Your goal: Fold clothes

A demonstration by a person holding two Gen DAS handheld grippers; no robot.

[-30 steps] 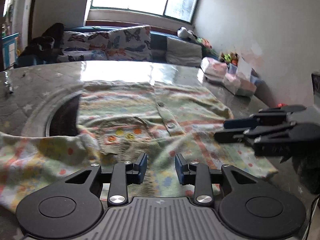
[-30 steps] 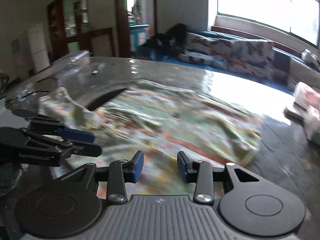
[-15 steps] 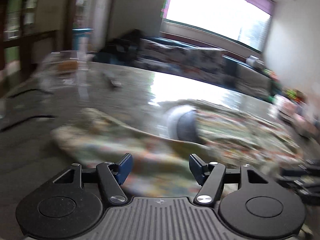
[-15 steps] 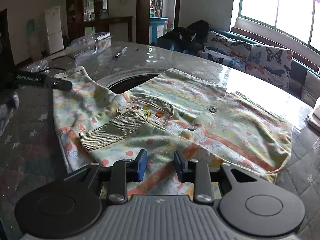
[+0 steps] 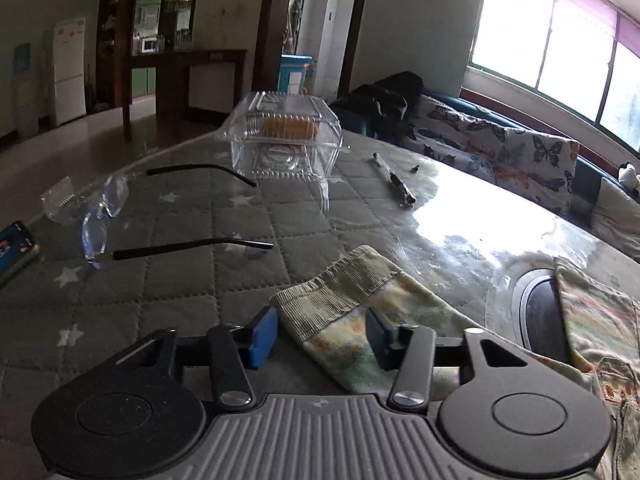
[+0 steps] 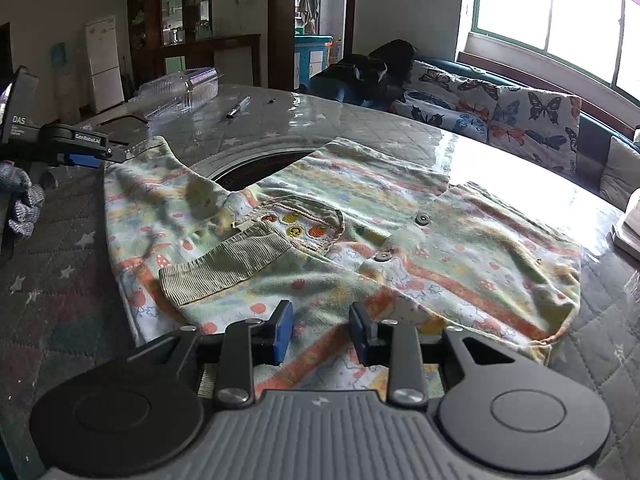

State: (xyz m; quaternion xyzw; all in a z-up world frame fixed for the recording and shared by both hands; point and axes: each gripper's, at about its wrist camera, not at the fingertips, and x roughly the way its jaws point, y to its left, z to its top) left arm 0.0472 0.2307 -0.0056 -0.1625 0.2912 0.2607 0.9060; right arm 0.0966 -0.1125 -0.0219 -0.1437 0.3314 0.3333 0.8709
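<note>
Faintly, "GenRobot.AI" and "DAS" mark the left gripper (image 6: 86,159), jaws closing around the flat patterned shirt's ribbed cuff (image 5: 336,292) near clear glasses (image 5: 100,216); the right gripper (image 6: 320,332) hangs part-open over its hem.

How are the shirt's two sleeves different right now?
The folded sleeve lies across the shirt front, while the spread sleeve sticks out sideways. The folded sleeve's cuff rests on the shirt, but the spread sleeve's cuff rests on the quilted table cover. Both have the same colourful print and ribbed greenish cuffs.
</note>
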